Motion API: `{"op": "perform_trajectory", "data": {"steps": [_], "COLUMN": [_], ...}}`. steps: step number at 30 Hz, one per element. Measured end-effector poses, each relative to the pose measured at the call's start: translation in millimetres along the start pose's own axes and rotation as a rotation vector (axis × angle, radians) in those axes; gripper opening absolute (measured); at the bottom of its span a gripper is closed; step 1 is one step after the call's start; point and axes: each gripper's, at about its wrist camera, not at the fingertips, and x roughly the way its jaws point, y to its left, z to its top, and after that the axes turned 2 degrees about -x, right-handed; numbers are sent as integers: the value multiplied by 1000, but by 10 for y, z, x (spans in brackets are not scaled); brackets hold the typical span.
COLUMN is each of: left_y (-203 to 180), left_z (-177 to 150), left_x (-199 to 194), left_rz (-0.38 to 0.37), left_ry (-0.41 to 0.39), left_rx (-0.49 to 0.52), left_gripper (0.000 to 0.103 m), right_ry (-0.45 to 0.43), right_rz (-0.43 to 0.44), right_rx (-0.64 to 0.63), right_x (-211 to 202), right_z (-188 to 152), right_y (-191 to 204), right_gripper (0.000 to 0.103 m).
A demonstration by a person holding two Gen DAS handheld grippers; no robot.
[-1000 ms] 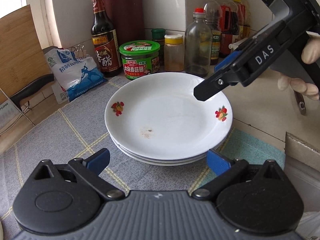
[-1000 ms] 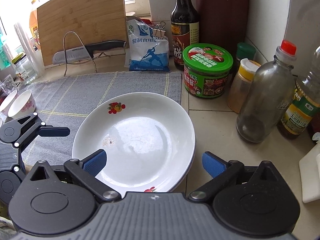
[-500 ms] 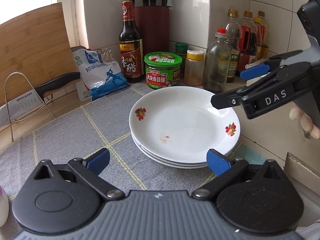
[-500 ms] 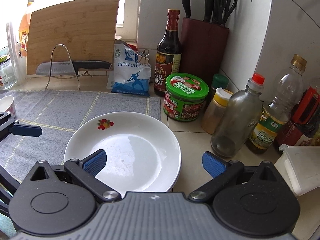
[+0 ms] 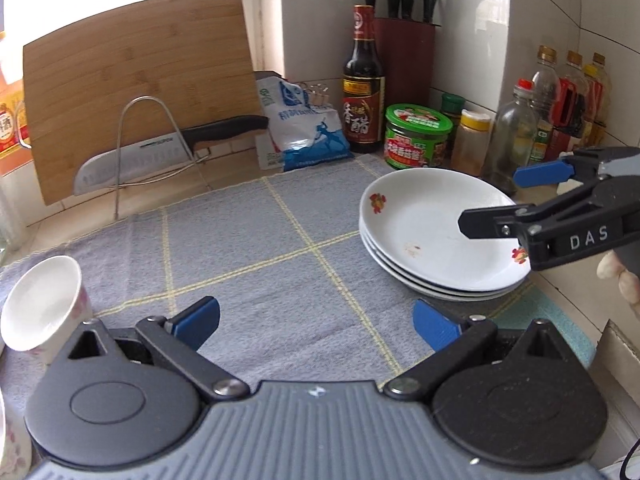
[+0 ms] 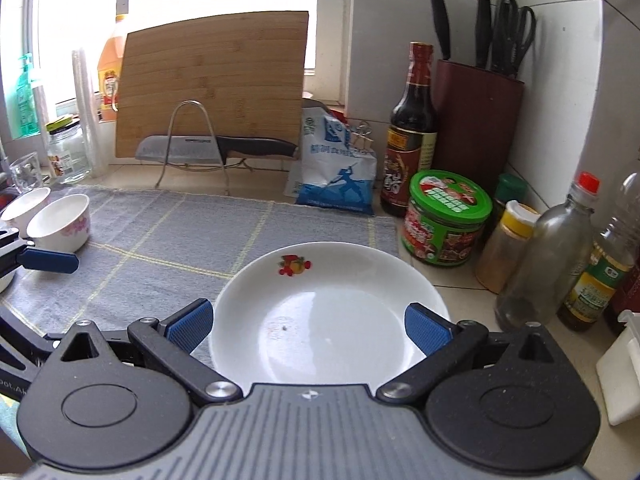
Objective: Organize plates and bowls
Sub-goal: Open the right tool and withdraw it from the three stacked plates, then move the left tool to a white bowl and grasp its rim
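A stack of three white plates point(image 5: 432, 236) with fruit prints sits on the right edge of the grey mat point(image 5: 256, 248); the top plate also shows in the right wrist view point(image 6: 332, 312). My left gripper point(image 5: 316, 320) is open and empty above the mat, left of the stack. My right gripper point(image 6: 308, 326) is open and empty, hovering over the near rim of the top plate; it also shows in the left wrist view point(image 5: 504, 196). A white bowl with pink flowers point(image 5: 40, 304) lies at the mat's left; in the right wrist view two such bowls point(image 6: 60, 222) stand there.
A green-lidded jar point(image 5: 418, 136), vinegar bottle point(image 5: 364, 92), spice jar point(image 5: 474, 140), oil bottles point(image 5: 568, 104) and a knife block point(image 5: 404, 56) line the back right. A salt bag point(image 5: 304, 128), a knife on a wire rack point(image 5: 160, 152) and a cutting board point(image 5: 136, 84) stand behind the mat.
Both grippers have pulled back and away from the plate stack. My left gripper has swung left, bringing the flowered bowl into view. The plates have not moved.
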Motion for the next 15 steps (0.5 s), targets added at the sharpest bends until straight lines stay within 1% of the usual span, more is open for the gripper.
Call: {"op": "perform_trajectory", "data": {"steps": [5,7,9,13,15], "left_y": [275,424,567,937,1134], "left_z": [-52,-78,-95,-141,-170], "left_x": [-143,-238,-328,-481,-563], "left_rz": [46,58,75,160,184], "left_ry": [2,8,14,38,51], "left_rx": [-55,-77,-84,-102,-129], "left_gripper": [102,102,102,102,102], "right_ry": [-12,-3,-2,22,30], "right_rz": [84,115,146,211,243], "right_rx": [-62,-78,-87,-129,-151], "right_x": [69,112,139,236,271], "right_z": [48,73,93,129,148], "right_y": [365,543,725,1133,1342], "right_gripper": [103,103,103,103,103]}}
